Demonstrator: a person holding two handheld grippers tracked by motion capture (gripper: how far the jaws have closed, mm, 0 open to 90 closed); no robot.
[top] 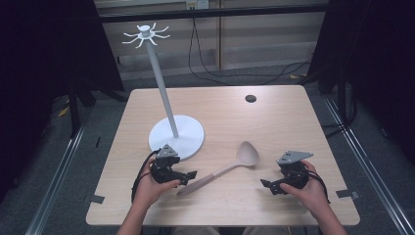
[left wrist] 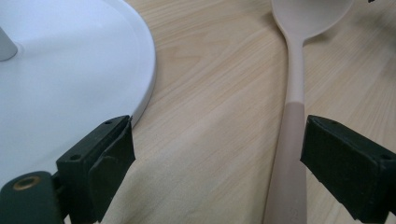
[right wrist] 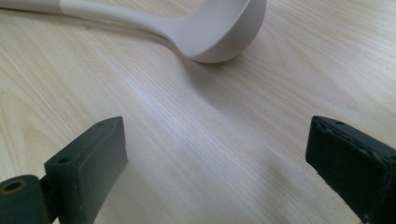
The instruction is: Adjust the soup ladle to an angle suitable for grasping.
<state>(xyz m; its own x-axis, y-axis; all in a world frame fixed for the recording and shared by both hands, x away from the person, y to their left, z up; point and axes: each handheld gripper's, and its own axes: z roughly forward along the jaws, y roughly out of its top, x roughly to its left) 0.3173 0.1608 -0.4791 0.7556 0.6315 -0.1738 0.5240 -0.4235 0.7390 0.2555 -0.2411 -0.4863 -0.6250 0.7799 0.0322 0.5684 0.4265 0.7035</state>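
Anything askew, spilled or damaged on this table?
Nothing stands out. The ladle lies flat on the table, whole and clean, beside the upright hook stand. Both grippers, left and right, are open and apart from it.

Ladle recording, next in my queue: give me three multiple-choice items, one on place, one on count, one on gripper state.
1. Where does the ladle lie?
A. on the stand's base
B. on the table between the grippers
C. hung on a hook

2. How many ladles are on the table?
A. one
B. two
C. three

3. The left gripper jaws are:
A. shut on the handle
B. open
C. shut on nothing

Answers: 1 B, it rests flat on the wood beside the white stand. 2 A, a single ladle shows. 3 B, the pads stand apart, the handle just inside one.
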